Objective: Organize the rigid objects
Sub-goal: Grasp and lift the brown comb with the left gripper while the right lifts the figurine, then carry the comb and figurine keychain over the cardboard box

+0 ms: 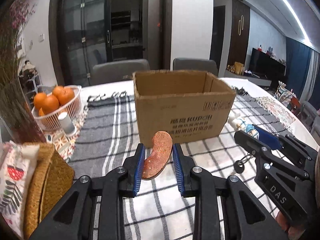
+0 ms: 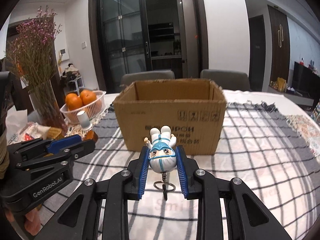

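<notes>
An open cardboard box (image 1: pixel 180 108) stands on the checked cloth; it also shows in the right wrist view (image 2: pixel 170 118). My left gripper (image 1: pixel 158 150) is shut on a curved reddish-brown wooden piece (image 1: pixel 159 156), held above the cloth just in front of the box. My right gripper (image 2: pixel 162 154) is shut on a white and blue figurine keychain (image 2: pixel 162 154), upside down, its ring (image 2: pixel 164 186) hanging below. In the left wrist view the right gripper (image 1: pixel 258 138) and the figurine (image 1: pixel 244 126) sit to the right of the box.
A white basket of oranges (image 1: pixel 58 104), a small white cylinder (image 1: pixel 67 124) and a vase of dried flowers (image 2: pixel 38 76) stand at the left. A woven box (image 1: pixel 48 180) is at the near left. Two grey chairs (image 1: pixel 120 70) stand behind the table.
</notes>
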`<state>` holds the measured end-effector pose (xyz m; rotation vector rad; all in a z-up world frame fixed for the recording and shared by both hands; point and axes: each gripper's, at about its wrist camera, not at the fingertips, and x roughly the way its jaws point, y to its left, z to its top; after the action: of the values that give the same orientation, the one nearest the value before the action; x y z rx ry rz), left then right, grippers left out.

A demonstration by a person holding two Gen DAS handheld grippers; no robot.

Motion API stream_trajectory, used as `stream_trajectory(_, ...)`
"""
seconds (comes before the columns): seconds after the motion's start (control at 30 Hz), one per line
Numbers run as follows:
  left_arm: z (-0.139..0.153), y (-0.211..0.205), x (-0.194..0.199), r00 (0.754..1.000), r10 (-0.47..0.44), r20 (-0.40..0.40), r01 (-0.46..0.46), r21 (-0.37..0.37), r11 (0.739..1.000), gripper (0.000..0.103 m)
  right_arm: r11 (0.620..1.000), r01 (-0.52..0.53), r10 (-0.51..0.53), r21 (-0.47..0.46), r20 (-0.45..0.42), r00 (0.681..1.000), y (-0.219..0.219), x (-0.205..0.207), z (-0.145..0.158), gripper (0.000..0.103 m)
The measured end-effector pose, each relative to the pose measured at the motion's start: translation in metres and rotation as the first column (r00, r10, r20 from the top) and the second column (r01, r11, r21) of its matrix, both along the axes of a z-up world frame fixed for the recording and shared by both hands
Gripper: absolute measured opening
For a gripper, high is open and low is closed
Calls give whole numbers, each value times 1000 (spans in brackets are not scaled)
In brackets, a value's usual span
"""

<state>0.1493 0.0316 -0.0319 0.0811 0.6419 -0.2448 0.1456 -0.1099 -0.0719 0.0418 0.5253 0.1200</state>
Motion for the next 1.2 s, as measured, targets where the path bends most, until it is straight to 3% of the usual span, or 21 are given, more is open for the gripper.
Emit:
stream_trajectory(0.3,37,-13,1,996,-10,90,11,-7,1000,29,999,48,-48,11,75,996,-23,-2,37,29)
stream_trajectory(0.6,64,-20,21,993,-23,117,27,-37,999,29,997,70,-76,44,137,988,-36,8,70,29)
stream_trajectory(0.83,84,-26,43,990,-32,136,37,-31,999,29,996,54,-64,72,138,988,-38,27,85,29)
stream_trajectory(1.2,93,-30,87,993,-80,86,87,-80,993,29,997,2,-9,81,90,996,-40,71,101,29)
